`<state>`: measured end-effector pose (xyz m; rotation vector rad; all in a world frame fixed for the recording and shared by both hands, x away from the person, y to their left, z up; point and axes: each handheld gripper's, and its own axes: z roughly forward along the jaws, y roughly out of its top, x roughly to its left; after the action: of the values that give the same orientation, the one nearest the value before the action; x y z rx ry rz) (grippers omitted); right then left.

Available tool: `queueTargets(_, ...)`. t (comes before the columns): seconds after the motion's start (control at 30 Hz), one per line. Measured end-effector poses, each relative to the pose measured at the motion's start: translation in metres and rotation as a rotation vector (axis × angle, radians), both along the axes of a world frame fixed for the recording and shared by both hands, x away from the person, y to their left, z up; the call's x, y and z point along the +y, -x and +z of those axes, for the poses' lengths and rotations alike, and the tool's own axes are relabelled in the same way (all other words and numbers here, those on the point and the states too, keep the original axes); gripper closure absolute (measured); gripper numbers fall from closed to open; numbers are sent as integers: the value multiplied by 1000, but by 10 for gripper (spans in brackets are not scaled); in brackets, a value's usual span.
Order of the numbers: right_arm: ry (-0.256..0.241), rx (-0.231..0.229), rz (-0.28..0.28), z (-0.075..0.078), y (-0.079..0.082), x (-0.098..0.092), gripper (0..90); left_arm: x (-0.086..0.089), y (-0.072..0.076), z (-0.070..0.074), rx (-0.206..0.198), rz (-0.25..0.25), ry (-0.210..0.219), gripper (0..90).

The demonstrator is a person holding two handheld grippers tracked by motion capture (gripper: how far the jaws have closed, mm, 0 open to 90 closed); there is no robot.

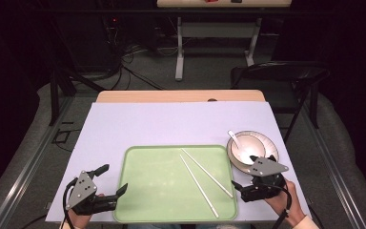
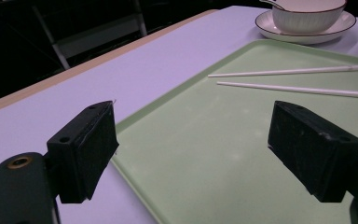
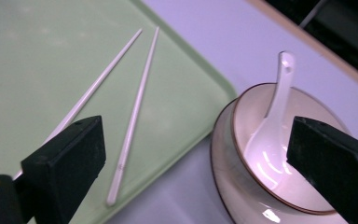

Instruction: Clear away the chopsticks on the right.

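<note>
Both grippers wide open, empty.
Right gripper (image 3: 200, 168): glossy ceramic bowl (image 3: 242, 186) between jaws; left gripper (image 2: 193, 154): smooth green tray (image 2: 205, 154).

— What sits on the bench (image 1: 124, 119)?
— A tray (image 1: 147, 191) at the near middle, with two chopsticks (image 1: 205, 179) lying on its right half, side by side and apart.
— And to the right of the tray?
— A bowl (image 1: 259, 143) standing on a plate (image 1: 272, 149), just beside the tray's far right corner. A spoon (image 1: 236, 141) rests in the bowl, handle toward the far left.
— The tools?
— The left tool (image 1: 112, 179) is at the tray's near left edge, the right tool (image 1: 250, 183) in front of the bowl.
</note>
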<state>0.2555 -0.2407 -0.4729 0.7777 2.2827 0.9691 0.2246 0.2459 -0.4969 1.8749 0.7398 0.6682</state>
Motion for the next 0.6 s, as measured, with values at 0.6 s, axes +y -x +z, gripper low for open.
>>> queueTargets(0.6,-38,-16,-71,-24,27,-46,23,-1,0,0,0,2,0,156)
